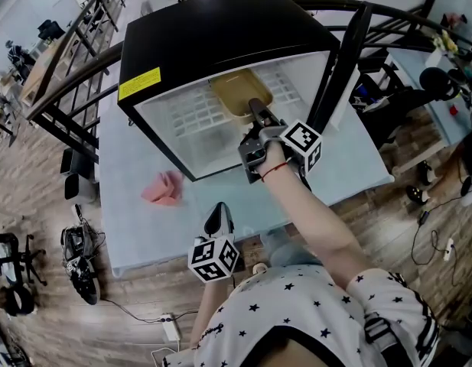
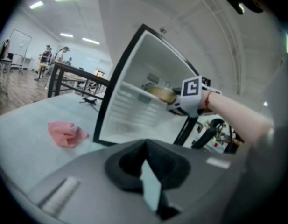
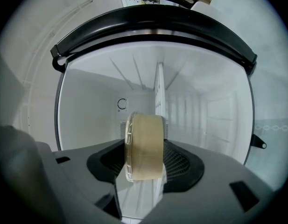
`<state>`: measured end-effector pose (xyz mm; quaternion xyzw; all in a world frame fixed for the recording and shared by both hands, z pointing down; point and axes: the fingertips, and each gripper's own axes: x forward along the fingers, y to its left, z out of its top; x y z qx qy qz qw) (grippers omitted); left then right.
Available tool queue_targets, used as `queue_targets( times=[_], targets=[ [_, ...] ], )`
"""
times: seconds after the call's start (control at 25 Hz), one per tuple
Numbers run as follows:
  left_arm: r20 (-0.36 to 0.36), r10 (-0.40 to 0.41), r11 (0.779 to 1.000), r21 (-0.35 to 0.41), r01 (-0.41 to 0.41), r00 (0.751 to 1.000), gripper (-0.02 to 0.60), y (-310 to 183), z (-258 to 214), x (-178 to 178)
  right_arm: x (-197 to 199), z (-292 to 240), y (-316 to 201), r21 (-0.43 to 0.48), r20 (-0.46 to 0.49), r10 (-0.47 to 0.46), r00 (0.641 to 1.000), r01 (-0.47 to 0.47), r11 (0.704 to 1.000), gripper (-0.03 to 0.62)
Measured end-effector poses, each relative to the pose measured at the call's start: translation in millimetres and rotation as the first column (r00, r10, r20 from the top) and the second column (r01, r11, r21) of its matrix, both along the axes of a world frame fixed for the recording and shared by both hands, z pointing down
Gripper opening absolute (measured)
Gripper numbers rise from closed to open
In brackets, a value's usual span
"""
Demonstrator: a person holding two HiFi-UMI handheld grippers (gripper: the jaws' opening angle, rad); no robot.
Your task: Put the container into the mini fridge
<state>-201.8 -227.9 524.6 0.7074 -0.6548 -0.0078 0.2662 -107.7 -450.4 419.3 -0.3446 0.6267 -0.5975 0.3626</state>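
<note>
Now the right tool [image 1: 257, 112] reaches into the open mini fridge [image 1: 220, 29], which stands on the pale bench [image 1: 144, 228] with its door [image 1: 346, 60] swung out to the right. Its jaws stand wide and clamp the tan container [image 3: 144, 146] by its lid and base. The container is inside the white cavity, beside the gridded shelf [image 1: 190, 117]. Whether it touches the shelf, I cannot tell. The left tool [image 1: 219, 214] hangs low at the bench's near edge, its jaws together on nothing. A crumpled pink cloth [image 1: 163, 189] lies on the bench, just left of the fridge's opening.
</note>
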Motion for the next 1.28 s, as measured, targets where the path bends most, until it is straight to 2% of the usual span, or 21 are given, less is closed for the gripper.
queue_targets(
  times=[0.4, 0.68, 1.08, 1.28],
  targets=[
    [-0.005, -0.007, 1.000, 0.001, 0.007, 1.000, 0.008, 2, 0, 0, -1, 1, -1, 0.001, -0.001, 0.016, 1.000, -0.016, 1.000, 0.224],
    [-0.008, -0.007, 1.000, 0.001, 0.007, 1.000, 0.008, 7, 0, 4, -1, -7, 0, 0.050, 0.018, 0.015, 1.000, -0.016, 0.999, 0.236],
    [-0.004, -0.011, 1.000, -0.002, 0.011, 1.000, 0.008, 18, 0, 4, 8, 8, 13, 0.026, 0.008, 0.002, 1.000, -0.002, 1.000, 0.255],
    [0.001, -0.005, 1.000, -0.009, 0.005, 1.000, 0.008, 26, 1, 7, 12, 12, 24, 0.027, 0.032, -0.016, 0.999, 0.016, 1.000, 0.255]
  ],
)
